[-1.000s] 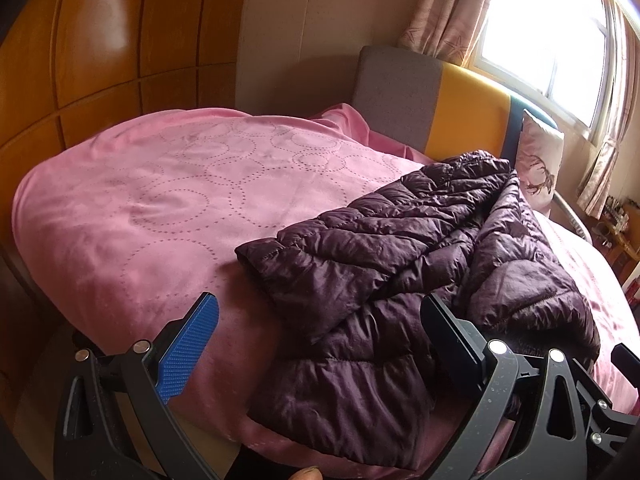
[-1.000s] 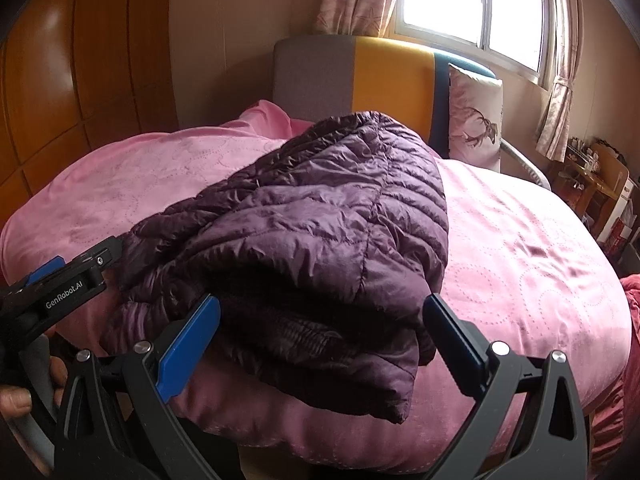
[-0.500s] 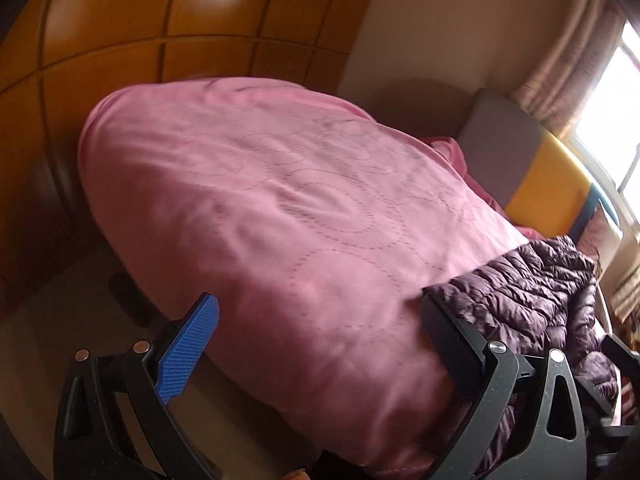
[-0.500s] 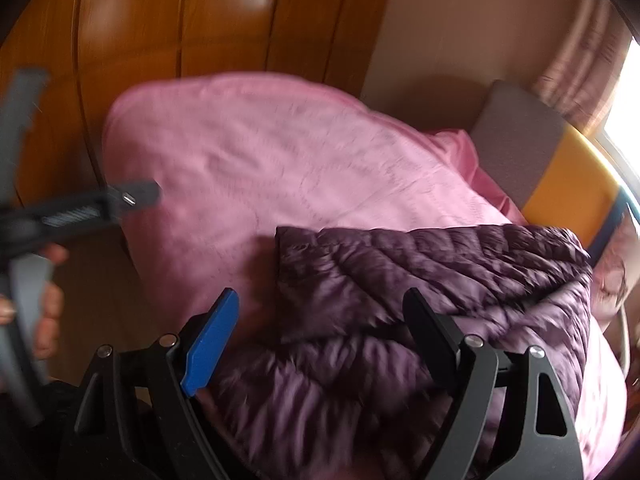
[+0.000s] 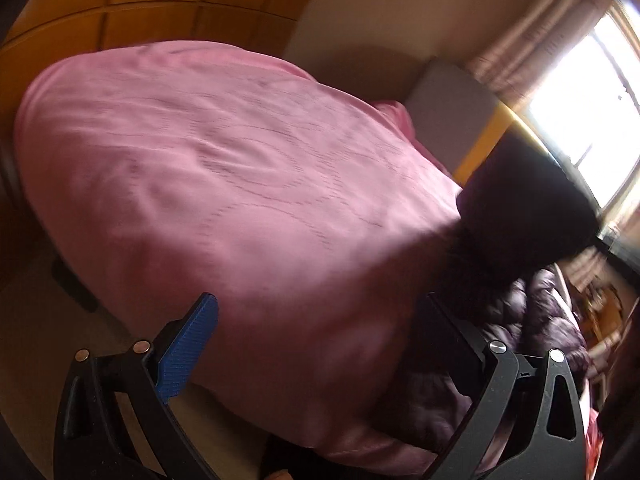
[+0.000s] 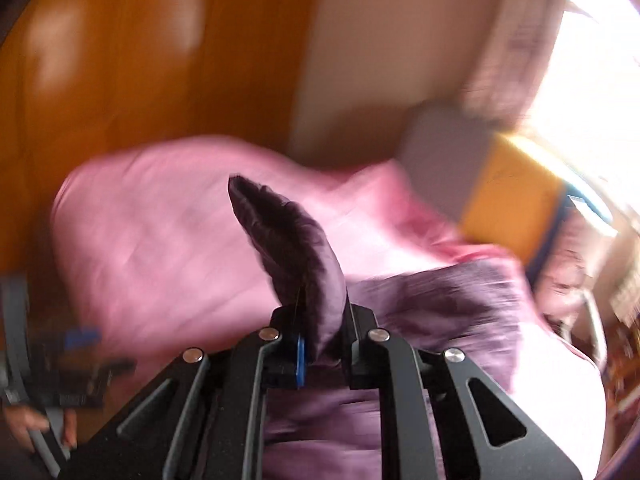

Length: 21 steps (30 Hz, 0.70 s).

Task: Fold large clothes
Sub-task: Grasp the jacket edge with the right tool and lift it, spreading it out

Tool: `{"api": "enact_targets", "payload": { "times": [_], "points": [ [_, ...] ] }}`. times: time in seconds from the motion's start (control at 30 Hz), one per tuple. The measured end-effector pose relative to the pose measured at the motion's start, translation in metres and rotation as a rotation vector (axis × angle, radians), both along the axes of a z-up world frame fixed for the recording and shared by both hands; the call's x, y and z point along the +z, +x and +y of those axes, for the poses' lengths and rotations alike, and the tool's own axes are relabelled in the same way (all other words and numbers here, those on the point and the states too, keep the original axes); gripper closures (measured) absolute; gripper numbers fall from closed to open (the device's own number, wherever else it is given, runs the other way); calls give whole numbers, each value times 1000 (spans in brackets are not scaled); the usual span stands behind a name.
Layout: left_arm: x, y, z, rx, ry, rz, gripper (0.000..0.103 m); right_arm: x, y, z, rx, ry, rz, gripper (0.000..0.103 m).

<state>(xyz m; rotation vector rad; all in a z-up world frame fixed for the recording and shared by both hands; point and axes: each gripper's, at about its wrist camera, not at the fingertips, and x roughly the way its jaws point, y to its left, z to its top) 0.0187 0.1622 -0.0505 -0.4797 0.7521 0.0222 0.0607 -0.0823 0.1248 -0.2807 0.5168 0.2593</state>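
Right tool [image 6: 322, 354], just closed, pinches the soft, light, slippery puffer jacket [image 6: 296, 248] at an edge; left tool [image 5: 316, 344] gapes empty.

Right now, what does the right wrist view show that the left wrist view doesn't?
Only the right wrist view shows the right gripper, which has just been closing, clamped on a fold of the purple jacket, and the hand holding the other gripper. Only the left wrist view shows the left gripper open over the pink bedspread. Both show bedspread, jacket, headboard and window.

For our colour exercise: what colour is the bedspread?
Pink bedspread, with faint dotted circles; clearest in the left wrist view.
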Motion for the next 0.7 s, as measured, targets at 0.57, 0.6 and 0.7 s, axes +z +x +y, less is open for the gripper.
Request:
{"api": "enact_targets", "payload": {
  "times": [0.57, 0.6, 0.7],
  "points": [
    [-31, 31, -122, -462, 42, 122, 41, -22, -3, -476, -1182, 36, 57, 92],
    [-30, 32, -122, -463, 63, 123, 49, -32, -2, -490, -1221, 44, 83, 92],
    [-25, 41, -111, -440, 45, 124, 81, -63, -5, -528, -1337, 23, 181, 92]
  ]
}}
